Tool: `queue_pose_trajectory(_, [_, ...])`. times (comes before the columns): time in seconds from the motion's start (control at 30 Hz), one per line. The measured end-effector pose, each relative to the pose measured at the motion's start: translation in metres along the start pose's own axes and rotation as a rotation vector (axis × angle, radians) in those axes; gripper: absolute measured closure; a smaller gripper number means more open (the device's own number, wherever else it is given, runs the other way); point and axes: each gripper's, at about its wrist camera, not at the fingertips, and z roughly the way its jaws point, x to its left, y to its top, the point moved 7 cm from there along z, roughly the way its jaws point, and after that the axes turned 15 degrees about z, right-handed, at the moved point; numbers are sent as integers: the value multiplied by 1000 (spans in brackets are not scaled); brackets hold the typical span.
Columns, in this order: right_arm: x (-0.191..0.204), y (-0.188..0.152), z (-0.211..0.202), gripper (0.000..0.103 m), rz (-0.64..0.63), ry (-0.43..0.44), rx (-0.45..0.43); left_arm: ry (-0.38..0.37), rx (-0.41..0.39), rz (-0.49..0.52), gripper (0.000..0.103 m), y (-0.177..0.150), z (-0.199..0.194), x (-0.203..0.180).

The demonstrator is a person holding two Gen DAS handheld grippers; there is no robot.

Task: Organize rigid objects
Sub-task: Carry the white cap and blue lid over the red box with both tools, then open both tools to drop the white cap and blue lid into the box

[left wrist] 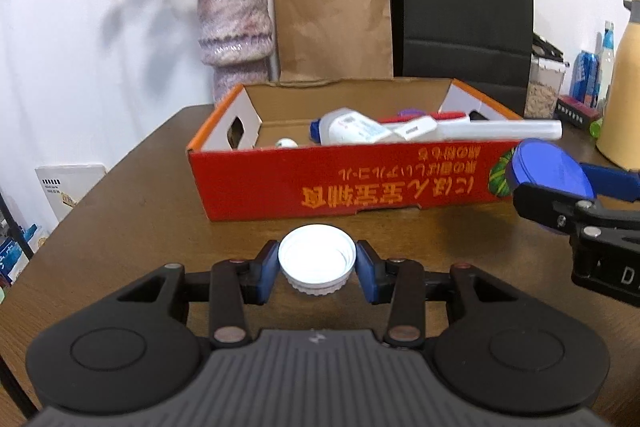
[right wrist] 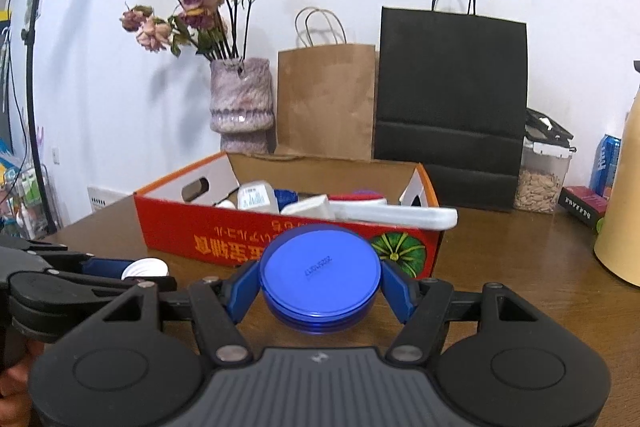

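Pinching a white screw cap [left wrist: 317,259] between its blue pads, the left gripper [left wrist: 317,265] holds it open side up, low over the brown table [left wrist: 132,211], at 6 o'clock from the red cardboard box [left wrist: 360,183]. Right gripper [right wrist: 320,293] clamps a round blue lid [right wrist: 320,277] flat between its pads, at 6 o'clock from the same box's pumpkin-printed corner; in the left wrist view that lid sits at 3 o'clock of the white cap, well apart. Box already holds a white bottle [left wrist: 352,129], a long white tray-like piece [left wrist: 500,130] jutting past the right wall, and smaller items too jumbled to name. Behind the box at 12 o'clock: mottled vase [left wrist: 236,27] of dried roses, brown paper bag [left wrist: 332,23], black paper bag [left wrist: 464,11].
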Motion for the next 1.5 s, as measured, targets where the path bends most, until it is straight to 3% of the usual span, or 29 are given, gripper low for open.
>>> queue_pose_trajectory(0.67, [28, 37, 24, 38, 22, 2, -102, 86, -111, -69, 61, 57, 4, 39])
queue_pose_trajectory(1.5, [22, 72, 104, 38, 23, -15, -121, 111, -114, -91, 61, 96, 72, 58])
